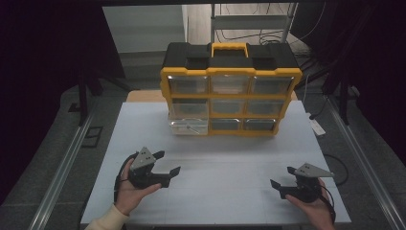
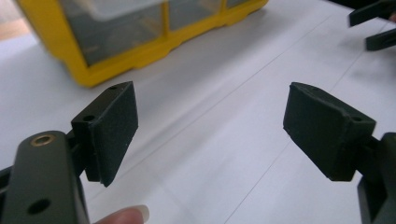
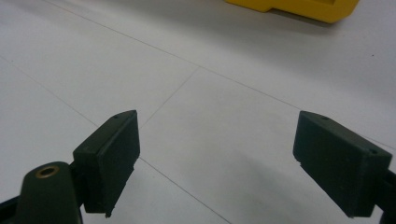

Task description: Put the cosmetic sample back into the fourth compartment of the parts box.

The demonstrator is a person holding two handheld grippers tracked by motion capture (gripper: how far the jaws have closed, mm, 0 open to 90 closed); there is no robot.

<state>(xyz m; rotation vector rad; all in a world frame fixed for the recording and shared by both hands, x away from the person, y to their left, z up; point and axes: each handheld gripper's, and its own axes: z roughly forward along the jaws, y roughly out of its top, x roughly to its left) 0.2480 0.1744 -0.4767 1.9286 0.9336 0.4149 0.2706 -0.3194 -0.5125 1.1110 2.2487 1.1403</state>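
Note:
A yellow and black organizer case [image 1: 231, 88] with clear drawers stands at the far middle of the white table [image 1: 220, 158]. Its bottom-left drawer [image 1: 188, 126] is pulled out a little. My left gripper [image 1: 167, 162] is held low over the near left of the table, open, with nothing between its pads [image 2: 112, 130]. In the left gripper view the left gripper [image 2: 210, 112] points toward the case's yellow base [image 2: 126, 58]. My right gripper [image 1: 282, 177] rests at the near right, open and empty, as the right gripper view [image 3: 217, 140] confirms.
Dark floor and metal rails [image 1: 62, 167] flank the table on both sides. A white power strip [image 1: 317, 126] lies off the table's right edge. The other gripper's jaws [image 2: 376, 25] appear at the top right of the left gripper view. White tabletop lies between both grippers and the case.

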